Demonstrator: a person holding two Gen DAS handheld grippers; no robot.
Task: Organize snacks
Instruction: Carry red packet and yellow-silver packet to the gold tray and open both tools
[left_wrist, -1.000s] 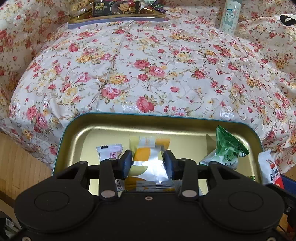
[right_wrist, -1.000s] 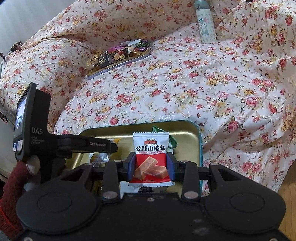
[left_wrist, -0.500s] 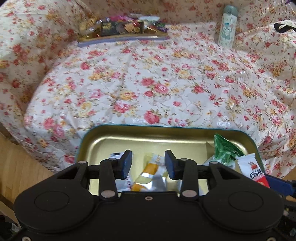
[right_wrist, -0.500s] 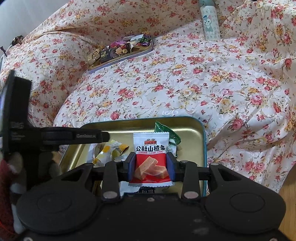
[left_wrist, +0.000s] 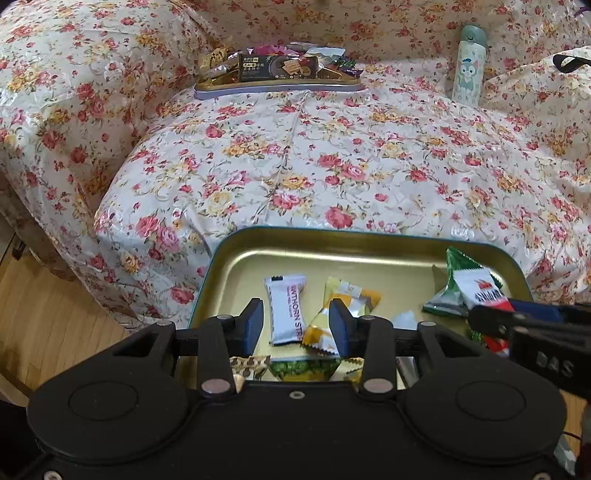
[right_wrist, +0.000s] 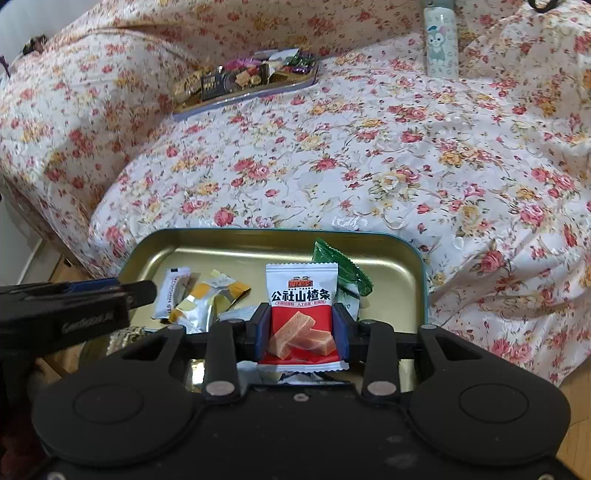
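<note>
The right gripper (right_wrist: 301, 328) is clamped on a red-and-white hawthorn-strip packet (right_wrist: 302, 314), pinched by its lower half with the top standing free above the gold tray (right_wrist: 417, 266). The thin, slick wrapper could slide out of the pads or fold if the gripper tilts, dropping the packet back among the sweets below. The left gripper (left_wrist: 296, 326) hangs released, with nothing between its pads, over the same tray; just beyond it lie a white hawthorn strip (left_wrist: 286, 308) and a yellow-and-silver candy (left_wrist: 341, 312), near but apart from the pads. The two grippers are close, so a careless swing could knock them together. Well beyond, on the floral bed cover (left_wrist: 332, 155), sits a second, fuller snack tray (left_wrist: 277, 86), with a cartoon bottle (left_wrist: 469, 62) upright to its right.
</note>
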